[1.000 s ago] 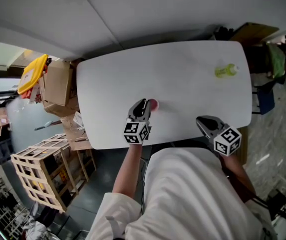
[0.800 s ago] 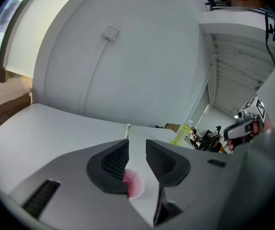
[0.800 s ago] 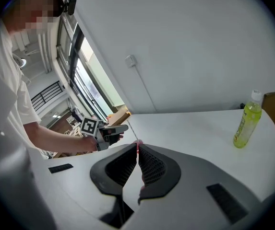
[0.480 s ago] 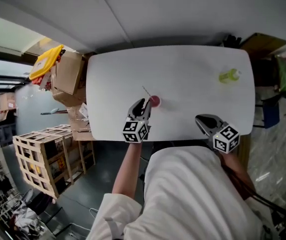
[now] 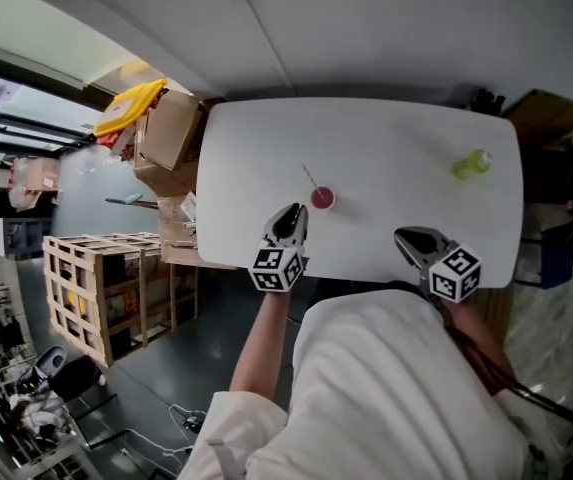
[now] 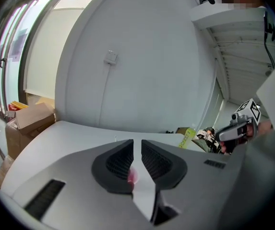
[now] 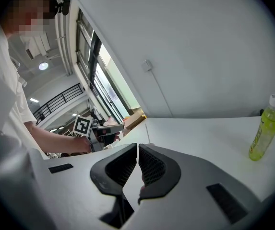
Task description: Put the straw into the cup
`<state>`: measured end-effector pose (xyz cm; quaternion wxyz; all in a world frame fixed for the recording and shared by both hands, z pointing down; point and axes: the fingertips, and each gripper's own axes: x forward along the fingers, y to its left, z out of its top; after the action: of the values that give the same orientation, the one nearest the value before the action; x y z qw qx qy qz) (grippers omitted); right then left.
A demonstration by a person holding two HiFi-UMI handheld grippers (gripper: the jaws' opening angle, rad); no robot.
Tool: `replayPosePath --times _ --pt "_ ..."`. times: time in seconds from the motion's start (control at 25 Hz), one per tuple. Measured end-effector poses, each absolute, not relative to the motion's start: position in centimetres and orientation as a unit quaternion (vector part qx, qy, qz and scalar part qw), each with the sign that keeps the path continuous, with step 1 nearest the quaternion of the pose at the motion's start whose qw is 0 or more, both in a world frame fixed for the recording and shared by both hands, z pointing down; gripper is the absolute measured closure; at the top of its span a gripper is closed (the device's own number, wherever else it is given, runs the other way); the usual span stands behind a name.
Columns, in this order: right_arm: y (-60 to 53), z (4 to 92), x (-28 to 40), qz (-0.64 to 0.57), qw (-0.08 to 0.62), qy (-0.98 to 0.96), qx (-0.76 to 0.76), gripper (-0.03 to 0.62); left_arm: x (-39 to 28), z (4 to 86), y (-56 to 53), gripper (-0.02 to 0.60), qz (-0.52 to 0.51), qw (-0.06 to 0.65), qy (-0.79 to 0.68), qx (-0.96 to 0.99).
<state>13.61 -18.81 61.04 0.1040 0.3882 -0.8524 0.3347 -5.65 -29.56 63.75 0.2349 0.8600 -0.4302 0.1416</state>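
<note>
A small pink cup [image 5: 322,198] stands near the middle of the white table [image 5: 396,138], and a thin straw [image 5: 309,175] leans out of it toward the far left. My left gripper [image 5: 291,218] hovers just short of the cup on its near-left side, touching neither cup nor straw. Its jaws are closing with a narrow gap and nothing between them, and the cup [image 6: 132,175] shows through that gap. My right gripper [image 5: 416,243] hangs over the table's near edge, shut and empty. In the right gripper view the straw [image 7: 147,131] rises just above my jaws.
A green drink bottle [image 5: 471,164] stands at the table's far right, also in view as bottle [image 7: 262,128]. On the floor to the left are cardboard boxes [image 5: 171,133] and a wooden crate [image 5: 96,288]. The table's near edge runs just under both grippers.
My left gripper has pulled back from the cup toward the near edge and lifted. The straw, unseen a second ago, now stands in the cup on its own. The right gripper stayed put.
</note>
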Motion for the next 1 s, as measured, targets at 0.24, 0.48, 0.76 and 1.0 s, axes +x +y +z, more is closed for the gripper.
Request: replayPosePath --times 0.24,0.48,0.76,1.0 --pt "-18.0 61.0 12.6 0.326 0.115 -0.867 0.359 0.557 -8.1 61.9 -27.2 0.552 0.127 0.224 -0.470 0.844" --pt "-17.4 60.2 11.0 0.312 0.114 -0.875 0.353 0.557 -11.8 61.6 -24.9 0.568 0.118 0.228 -0.500 0.827" --pt "-15.8 59.7 8.9 0.299 0.104 -0.872 0.374 0.557 -15.6 61.1 -21.8 0.578 0.113 0.230 -0.503 0.825" --pt "-14.2 58.2 7.1 0.253 0.108 -0.862 0.427 0.557 -18.6 61.1 -19.1 0.580 0.119 0.239 -0.478 0.837"
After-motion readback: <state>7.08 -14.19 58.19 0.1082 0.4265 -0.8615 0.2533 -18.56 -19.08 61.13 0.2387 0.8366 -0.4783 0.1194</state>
